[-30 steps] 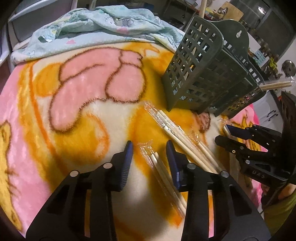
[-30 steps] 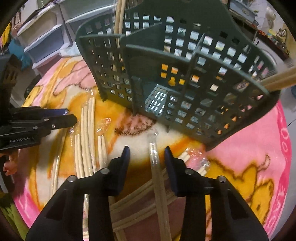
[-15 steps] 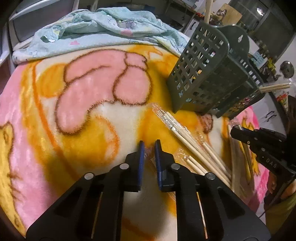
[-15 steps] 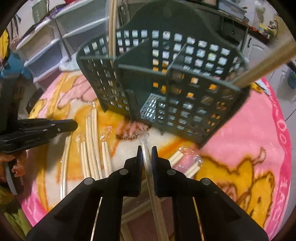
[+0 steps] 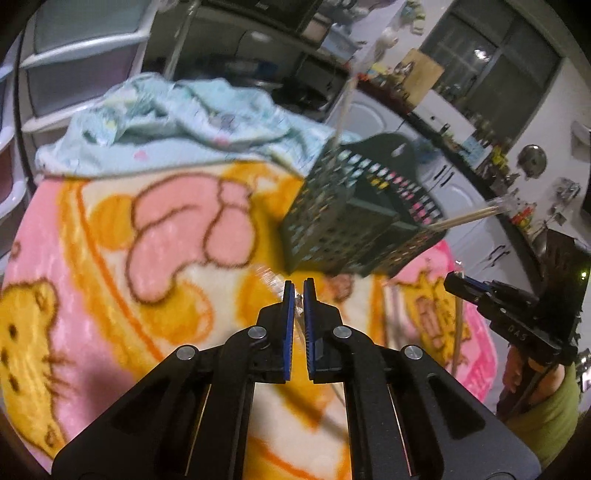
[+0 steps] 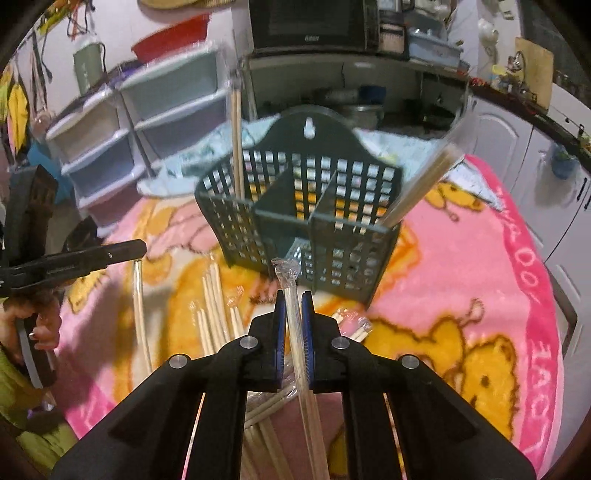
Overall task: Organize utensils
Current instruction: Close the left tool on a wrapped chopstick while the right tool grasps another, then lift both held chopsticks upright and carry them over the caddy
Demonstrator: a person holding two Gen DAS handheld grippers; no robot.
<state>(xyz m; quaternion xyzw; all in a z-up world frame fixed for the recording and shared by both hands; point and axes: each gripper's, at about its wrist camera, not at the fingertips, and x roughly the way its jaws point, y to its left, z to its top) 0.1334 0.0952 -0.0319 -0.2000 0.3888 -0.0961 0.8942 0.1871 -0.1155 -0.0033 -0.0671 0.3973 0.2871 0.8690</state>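
Note:
A dark green slotted utensil basket (image 5: 354,218) (image 6: 306,218) stands on the cartoon blanket, with wrapped chopsticks (image 6: 236,144) upright in its left compartment and another pair (image 6: 417,188) leaning out of its right one. My right gripper (image 6: 293,299) is shut on a plastic-wrapped chopstick pair (image 6: 291,295), lifted, tip pointing at the basket's front. My left gripper (image 5: 299,291) is shut on a wrapped chopstick pair (image 5: 300,314), held above the blanket in front of the basket. Several more wrapped pairs (image 6: 214,314) lie on the blanket.
A crumpled pale blue cloth (image 5: 177,122) lies at the blanket's far edge. Plastic drawer units (image 6: 118,136) stand behind on the left, a cabinet with a microwave (image 6: 314,22) behind the basket. Each gripper shows in the other's view: the right gripper (image 5: 461,286), the left gripper (image 6: 136,249).
Both grippers closed on wrapped chopstick pairs, then rose off the blanket with them. The views now look higher, toward the basket.

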